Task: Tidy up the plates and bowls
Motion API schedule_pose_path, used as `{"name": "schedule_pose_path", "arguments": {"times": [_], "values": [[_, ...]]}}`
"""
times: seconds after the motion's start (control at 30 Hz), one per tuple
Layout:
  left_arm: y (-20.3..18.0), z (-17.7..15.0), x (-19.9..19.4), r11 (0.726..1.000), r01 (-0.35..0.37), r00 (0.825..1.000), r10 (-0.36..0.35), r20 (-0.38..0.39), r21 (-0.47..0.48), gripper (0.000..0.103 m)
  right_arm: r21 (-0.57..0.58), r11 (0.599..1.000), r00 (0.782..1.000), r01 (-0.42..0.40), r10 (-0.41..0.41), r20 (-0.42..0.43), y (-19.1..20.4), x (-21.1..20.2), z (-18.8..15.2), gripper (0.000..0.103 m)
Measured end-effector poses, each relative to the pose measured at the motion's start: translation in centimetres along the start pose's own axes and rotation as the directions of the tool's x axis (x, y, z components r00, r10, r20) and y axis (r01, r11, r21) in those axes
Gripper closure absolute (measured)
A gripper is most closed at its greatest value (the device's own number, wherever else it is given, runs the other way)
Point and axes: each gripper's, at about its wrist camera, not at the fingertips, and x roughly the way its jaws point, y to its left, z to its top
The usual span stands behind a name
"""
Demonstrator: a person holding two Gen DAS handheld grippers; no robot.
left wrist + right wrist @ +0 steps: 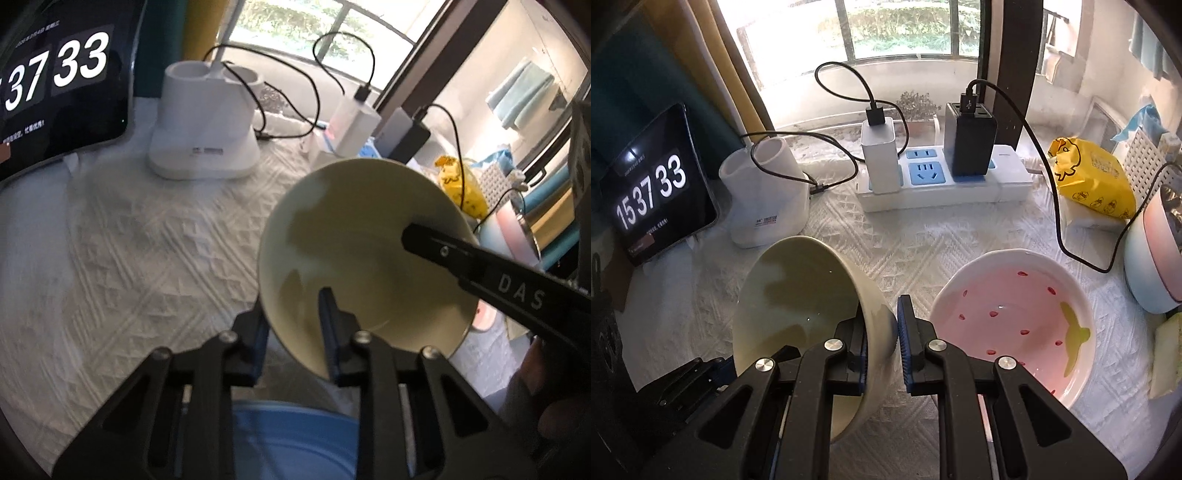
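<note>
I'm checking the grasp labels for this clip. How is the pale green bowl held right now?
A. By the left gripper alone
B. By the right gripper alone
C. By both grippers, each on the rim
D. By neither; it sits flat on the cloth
C: the left gripper straddles the pale green bowl at its near rim, and the right gripper has one finger inside and one outside the bowl's wall, with the bowl tilted.

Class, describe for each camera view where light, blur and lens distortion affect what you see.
Left wrist view: motion-blurred throughout, window overexposed, frame edges bowed. Right wrist view: sharper, window blown out, glare on tablecloth, shadow patches inside green bowl.
</note>
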Motion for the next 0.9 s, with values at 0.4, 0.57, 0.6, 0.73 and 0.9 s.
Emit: {"name": "schedule_pose_path", "arguments": {"times": [0.4, 0.57, 0.6, 0.73, 0.9], "values": [[-0.9, 0.5, -3.3, 0.999, -0.026, 0.995, 0.024, 0.094, 0.023, 0.077, -0.003, 0.999, 0.997, -0.040, 0.040, 0.063, 0.2, -2.7, -0.1, 0.090], [-1.7, 0.5, -5.4, 0.999, -0.029, 0.990, 0.023, 0.138, 0.043, 0.077, -0.001, 0.998, 0.994, -0.060, 0.060, 0.094, 0.4, -4.7, -0.1, 0.090], [-1.9, 0.4, -6.0, 0.998, -0.029, 0.989, 0.022, 0.148, 0.047, 0.077, -0.001, 0.998, 0.993, -0.063, 0.063, 0.101, 0.5, -5.1, -0.2, 0.090], [-2.5, 0.2, -7.5, 0.998, -0.033, 0.984, 0.023, 0.176, 0.057, 0.077, 0.006, 0.997, 0.991, -0.078, 0.077, 0.113, 0.4, -6.3, -0.5, 0.090], [-3.1, -0.3, -9.0, 0.997, -0.039, 0.980, 0.027, 0.198, 0.059, 0.077, 0.010, 0.995, 0.988, -0.096, 0.094, 0.123, 0.3, -7.5, -1.2, 0.091]]}}
